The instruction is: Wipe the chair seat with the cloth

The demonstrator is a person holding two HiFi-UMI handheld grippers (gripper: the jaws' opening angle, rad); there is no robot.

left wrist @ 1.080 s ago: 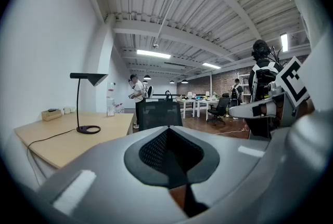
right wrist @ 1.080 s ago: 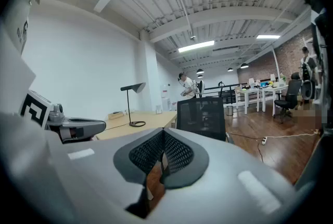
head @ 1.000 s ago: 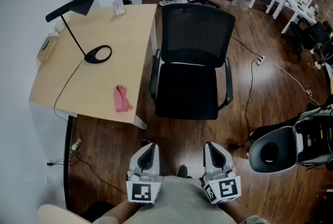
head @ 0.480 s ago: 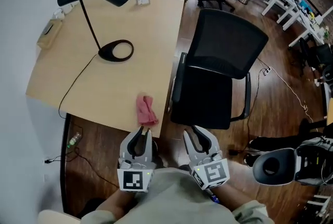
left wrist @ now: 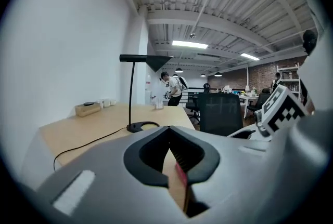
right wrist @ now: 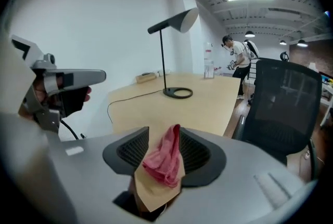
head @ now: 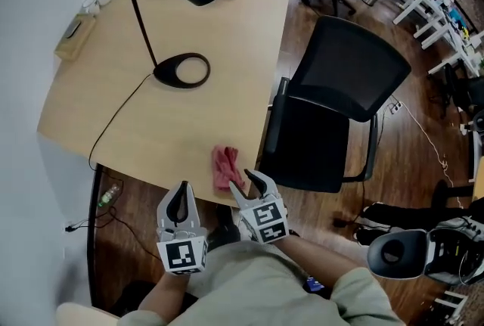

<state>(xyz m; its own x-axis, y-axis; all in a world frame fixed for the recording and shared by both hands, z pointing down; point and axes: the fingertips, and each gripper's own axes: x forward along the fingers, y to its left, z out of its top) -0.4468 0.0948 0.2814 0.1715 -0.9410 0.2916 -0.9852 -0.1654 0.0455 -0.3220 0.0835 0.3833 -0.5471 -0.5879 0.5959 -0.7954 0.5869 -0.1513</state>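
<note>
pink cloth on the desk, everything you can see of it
The cloth is pink-red, soft-looking fabric, crumpled into a narrow bunch, not spread flat. It lies on the light wooden desk near the edge closest to the chair seat. The right gripper, whose jaws have just been opening, frames it between open jaws; no pad visibly presses it.

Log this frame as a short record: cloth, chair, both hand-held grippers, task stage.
cloth: pink cloth, crumpled, lying on the desk near its front edge
chair: black office chair, beside the desk, seat bare
right hand-held gripper: jaws have just been opening, now apart, cloth between them, not clamped
left hand-held gripper: jaws together, empty
stage: cloth not yet lifted, wiping not begun
</note>
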